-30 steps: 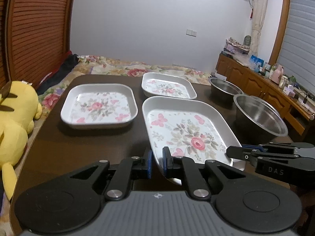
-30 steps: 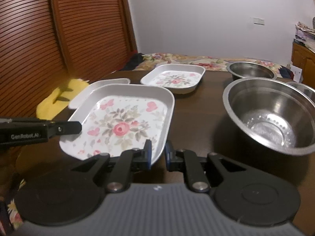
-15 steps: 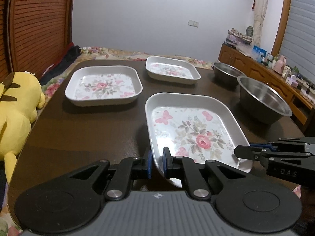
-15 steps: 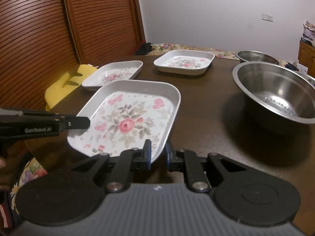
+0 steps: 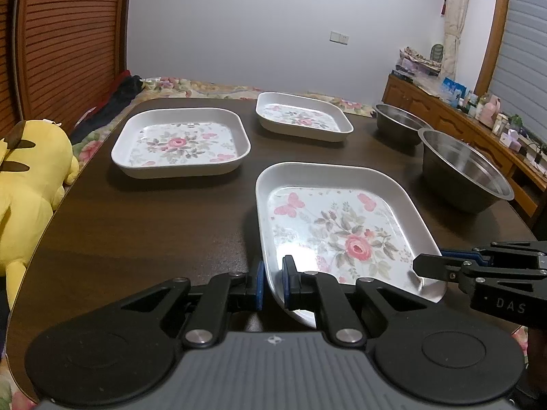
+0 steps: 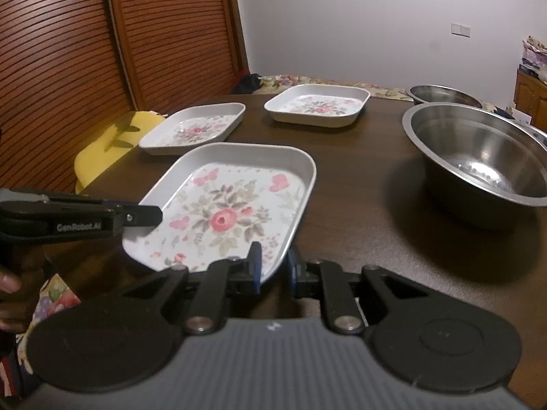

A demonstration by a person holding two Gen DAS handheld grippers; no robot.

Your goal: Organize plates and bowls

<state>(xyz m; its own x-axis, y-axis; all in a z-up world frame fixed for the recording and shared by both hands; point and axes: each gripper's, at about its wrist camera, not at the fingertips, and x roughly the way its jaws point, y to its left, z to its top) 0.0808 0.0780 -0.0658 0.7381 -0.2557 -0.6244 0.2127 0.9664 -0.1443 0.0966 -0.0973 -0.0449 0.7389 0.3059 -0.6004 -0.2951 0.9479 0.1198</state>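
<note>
Two black two-finger grippers share one shallow, rounded-square white plate printed with a pink rose, grey-green leaves and pink butterflies (image 5: pixel 342 225), holding it over the near edge of a dark brown wooden table (image 5: pixel 164 218). The left gripper (image 5: pixel 272 282) is clamped narrowly on the plate's near-left rim, its blue pads either side of the wall; the right gripper (image 6: pixel 273 266) pinches the near-right rim the same way. Farther back on the table lie two more floral white plates, one to the left (image 5: pixel 179 141) and one at the far middle (image 5: pixel 302 116). Two stainless steel bowls, a large one (image 6: pixel 478 157) and a smaller one behind it (image 6: pixel 444 94), sit to the right.
</note>
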